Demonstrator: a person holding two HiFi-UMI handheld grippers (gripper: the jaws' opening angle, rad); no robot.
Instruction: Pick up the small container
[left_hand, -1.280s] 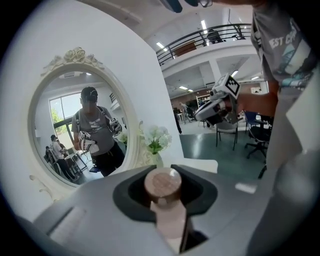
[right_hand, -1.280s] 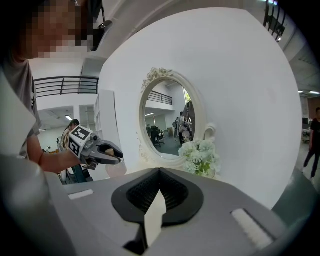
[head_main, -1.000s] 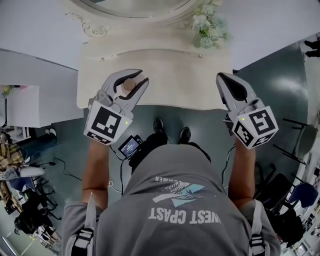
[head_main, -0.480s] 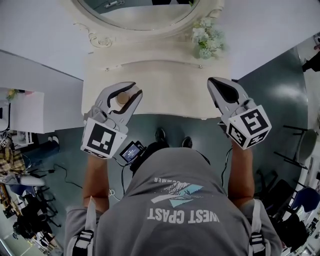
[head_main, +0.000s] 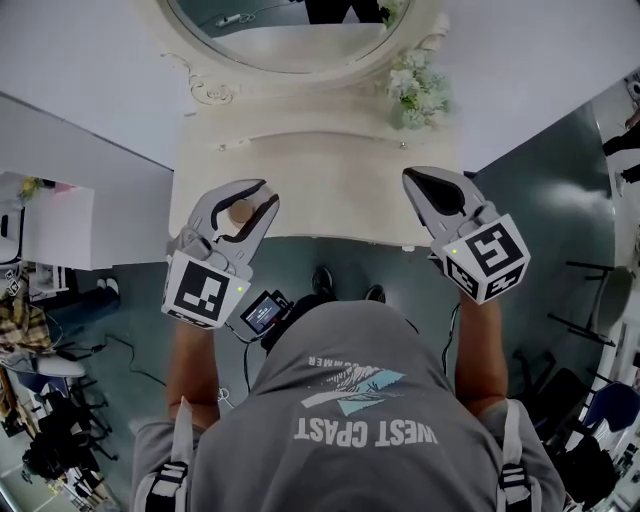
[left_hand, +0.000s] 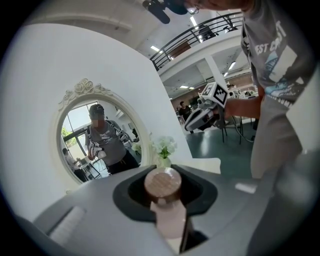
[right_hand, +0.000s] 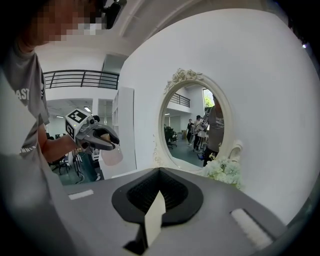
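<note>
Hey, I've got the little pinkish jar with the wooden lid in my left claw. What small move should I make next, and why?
Probably lift the left claw a touch higher without loosening it. Its jaws clamp just under the round wooden lid of the small pinkish container, whose body hangs free below them, close to the front edge of the cream dressing table.

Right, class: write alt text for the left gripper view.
The left gripper is shut on the small container, whose round brown lid faces the camera. Beyond are an oval mirror in an ornate white frame, white flowers, and the right gripper.
</note>
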